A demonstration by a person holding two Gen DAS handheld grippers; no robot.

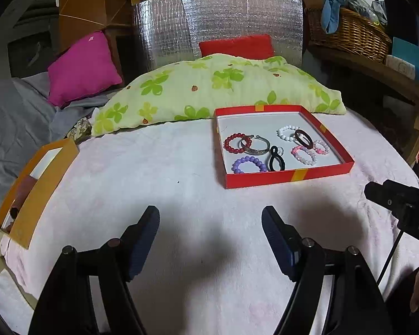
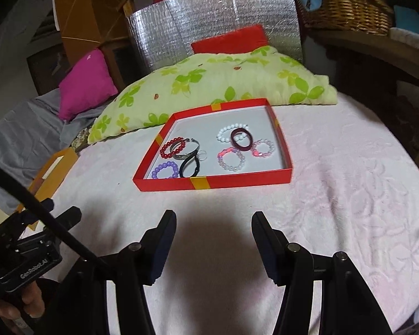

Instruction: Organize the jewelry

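Left gripper (image 1: 211, 240) and right gripper (image 2: 213, 244) both spread wide, holding nothing, above pink blanket (image 2: 349, 209). Bracelets overlap inside red tray (image 2: 209, 182) ahead; risk: snagging two at once, e.g. red bead bracelet (image 2: 171, 148) under silver bangle (image 2: 185, 150).

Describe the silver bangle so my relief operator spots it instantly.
Find the red tray on the pink blanket, in front of the green floral pillow. In its left half, the silver bangle overlaps the red bead bracelet. It is the only metal piece, an open cuff without beads.
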